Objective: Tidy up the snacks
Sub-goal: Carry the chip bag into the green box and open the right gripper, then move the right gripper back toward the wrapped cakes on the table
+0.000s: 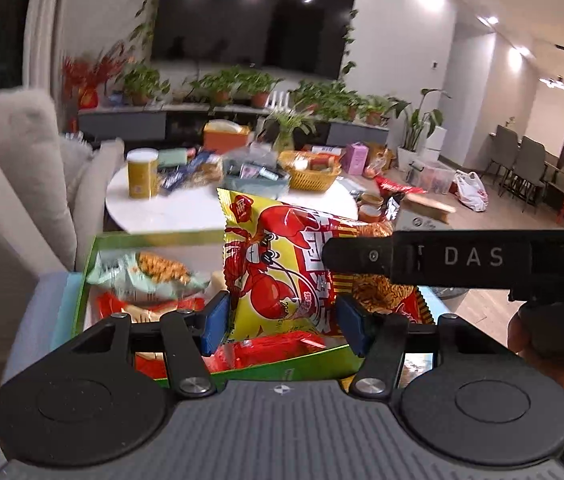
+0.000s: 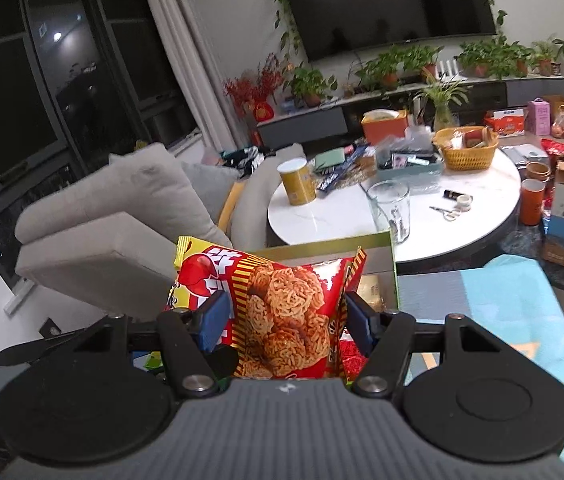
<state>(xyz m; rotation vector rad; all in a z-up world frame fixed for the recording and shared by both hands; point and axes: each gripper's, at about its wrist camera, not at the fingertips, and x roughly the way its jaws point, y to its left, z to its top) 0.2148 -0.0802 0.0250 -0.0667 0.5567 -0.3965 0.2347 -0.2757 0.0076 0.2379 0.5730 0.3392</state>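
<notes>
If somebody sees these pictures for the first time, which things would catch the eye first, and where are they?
First the bright red and yellow snack bag with a lobster cartoon, gripped between the left tongs and the right tongs above a green box of snacks. Behind it stands a round white table crowded with things, under a big dark television.

Left gripper (image 1: 282,322) and right gripper (image 2: 284,326) both pointed somewhat downward, blue pads part-closed, each pinching the same bag (image 1: 282,264). Right gripper's finger crossed the left view.
</notes>
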